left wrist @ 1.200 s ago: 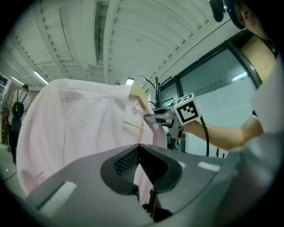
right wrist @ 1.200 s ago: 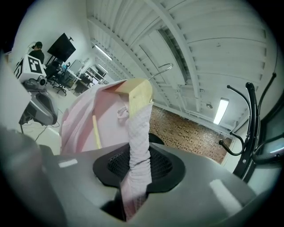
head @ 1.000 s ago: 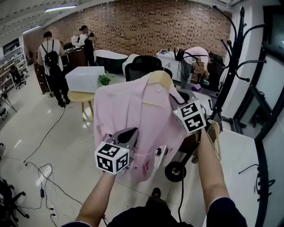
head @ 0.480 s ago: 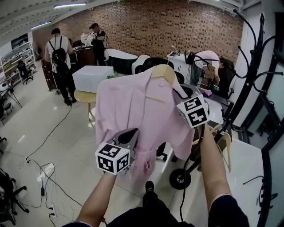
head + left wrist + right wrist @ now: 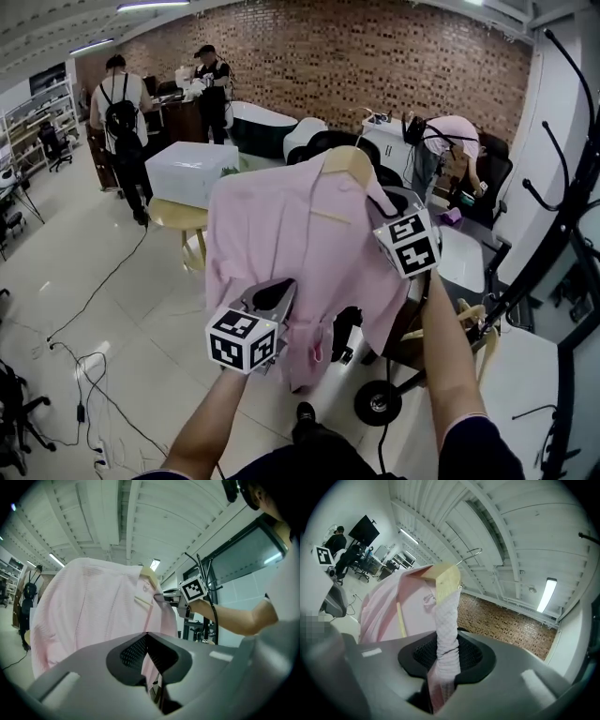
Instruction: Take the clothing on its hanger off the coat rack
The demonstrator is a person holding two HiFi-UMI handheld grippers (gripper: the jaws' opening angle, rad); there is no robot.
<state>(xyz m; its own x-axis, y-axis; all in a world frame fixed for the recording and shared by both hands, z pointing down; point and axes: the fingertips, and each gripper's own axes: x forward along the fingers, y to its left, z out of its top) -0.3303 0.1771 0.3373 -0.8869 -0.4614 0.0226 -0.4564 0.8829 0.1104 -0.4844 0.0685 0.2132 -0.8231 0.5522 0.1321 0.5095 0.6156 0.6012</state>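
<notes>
A brick wall (image 5: 375, 56) backs an office with a glossy floor (image 5: 112, 309), and the print nearest the camera is the black-and-white square pattern on each marker cube (image 5: 242, 339). Compared with the earlier frames, the black coat rack (image 5: 574, 178) has slid to the right edge, and the pink shirt (image 5: 281, 234) on its wooden hanger (image 5: 345, 161) hangs in mid-air, well clear of it. The right hand-held gripper (image 5: 445, 644) is clamped on shirt fabric just below the hanger's end, while the left hand-held gripper (image 5: 146, 633), jaws closed, seems to pinch the shirt's lower front edge.
</notes>
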